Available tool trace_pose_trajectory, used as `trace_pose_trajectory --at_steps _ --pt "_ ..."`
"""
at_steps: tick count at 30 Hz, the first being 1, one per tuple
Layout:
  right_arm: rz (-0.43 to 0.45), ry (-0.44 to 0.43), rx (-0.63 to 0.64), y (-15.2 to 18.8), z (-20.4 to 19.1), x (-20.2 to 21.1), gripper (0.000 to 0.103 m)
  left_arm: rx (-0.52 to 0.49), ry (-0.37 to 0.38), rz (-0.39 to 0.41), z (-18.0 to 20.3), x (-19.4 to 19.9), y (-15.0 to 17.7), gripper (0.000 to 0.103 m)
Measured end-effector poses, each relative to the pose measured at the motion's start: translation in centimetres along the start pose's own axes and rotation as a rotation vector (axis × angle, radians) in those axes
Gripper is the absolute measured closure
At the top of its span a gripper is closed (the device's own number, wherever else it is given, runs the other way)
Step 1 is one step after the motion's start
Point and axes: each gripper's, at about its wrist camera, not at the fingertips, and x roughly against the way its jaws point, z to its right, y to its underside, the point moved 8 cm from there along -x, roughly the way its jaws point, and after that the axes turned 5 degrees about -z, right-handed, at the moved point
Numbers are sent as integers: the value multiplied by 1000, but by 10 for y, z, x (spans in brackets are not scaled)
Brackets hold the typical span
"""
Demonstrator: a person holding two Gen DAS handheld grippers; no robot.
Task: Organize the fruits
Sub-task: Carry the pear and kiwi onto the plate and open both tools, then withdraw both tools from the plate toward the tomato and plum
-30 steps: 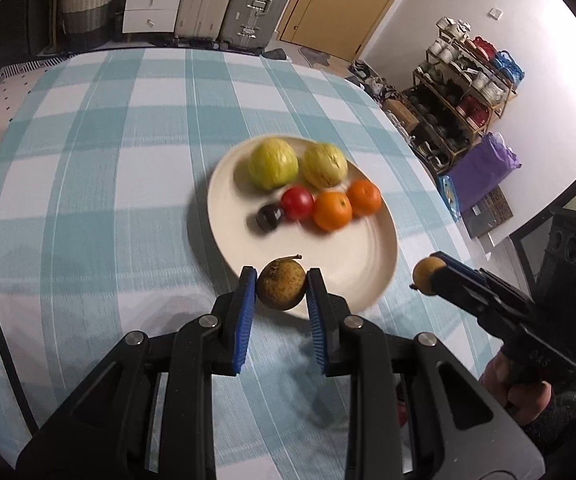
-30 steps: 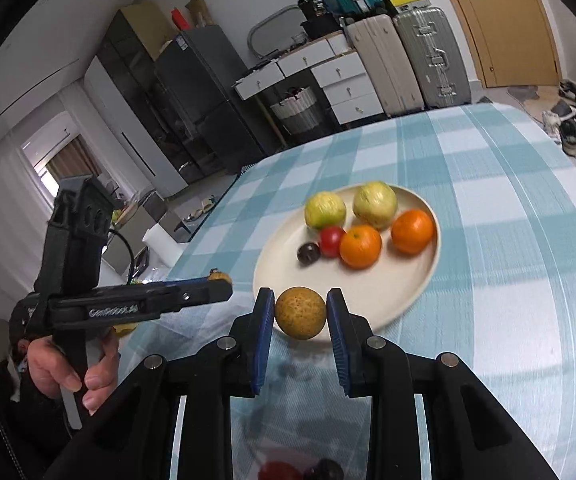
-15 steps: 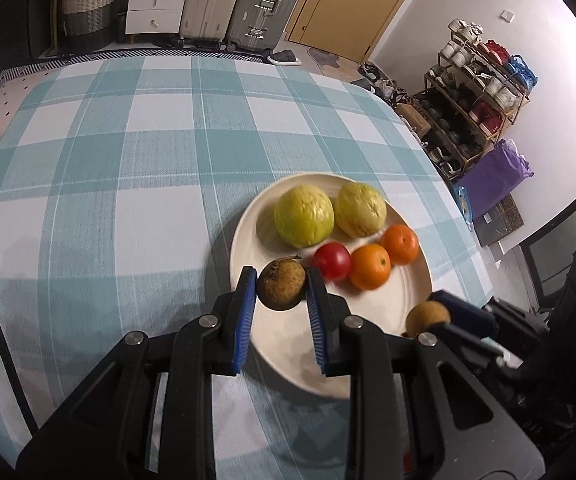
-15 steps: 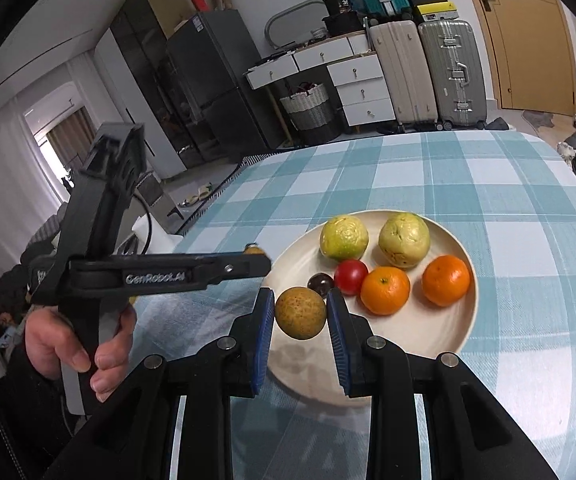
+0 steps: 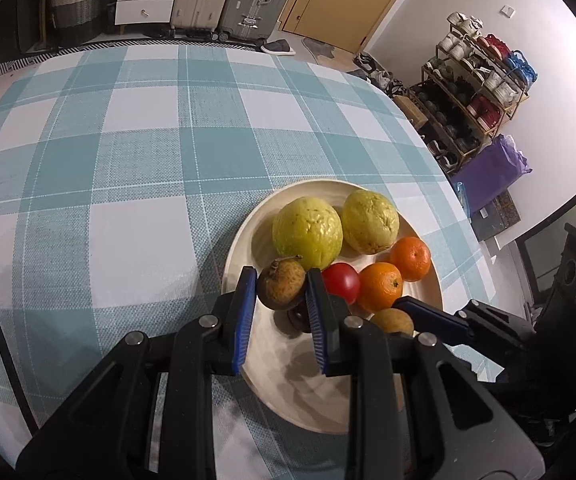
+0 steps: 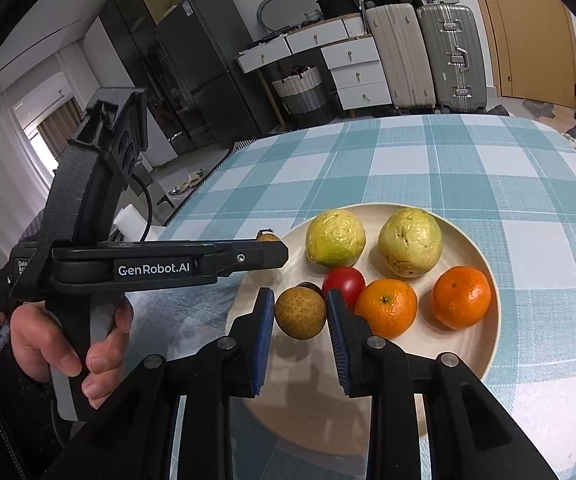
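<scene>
I saw the plate [image 6: 484, 360] on the table [image 5: 127, 140], near its edge. Two guavas [image 6: 336, 238] lay at the plate's far side, with the tomato [image 6: 344, 282] and two oranges [image 6: 386, 308] in a row before them. Suitcases [image 6: 428, 60] stood behind the table.

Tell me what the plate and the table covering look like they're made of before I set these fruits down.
Plate: cream, smooth with a soft matte sheen and faint shadows on it; likely ceramic, though melamine or plastic can't be ruled out. Table covering: woven cloth in teal and white checks, with visible weave texture; looks like cotton or a similar fabric, matte, not slippery.
</scene>
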Motion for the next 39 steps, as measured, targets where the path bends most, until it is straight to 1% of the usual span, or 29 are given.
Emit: trace_pose_trajectory --at_steps 7,13,16,17,18,20,25,28,30,33,35,39 --pt "-10 8 5 -2 2 -11 75 9 11 -15 -2 -9 -4 81" --pt "-14 7 15 -1 0 -13 75 45 62 -18 -3 -12 -6 81" --pt "-6 30 20 -1 0 -12 74 60 70 -14 -4 -9 -7 81" --pt "-4 32 21 -1 0 -12 69 62 74 -11 -3 -7 -7 81" --pt "0 28 21 -2 -1 -10 60 62 75 -7 -2 -5 -6 81" --pt "21 22 24 -3 -2 -5 53 56 70 1 0 1 -4 80" --pt "57 34 34 -4 -4 12 53 38 35 27 5 18 3 77" --pt "66 58 27 2 0 21 48 32 28 31 8 27 14 77" --pt "69 65 15 6 4 27 43 24 16 31 10 32 21 77" --pt "72 87 -4 14 10 37 42 8 3 42 15 41 32 77" --pt "75 101 -14 20 14 44 42 -14 -31 60 17 48 40 77" --pt "87 125 -26 31 20 58 35 -3 -27 72 17 58 54 77"
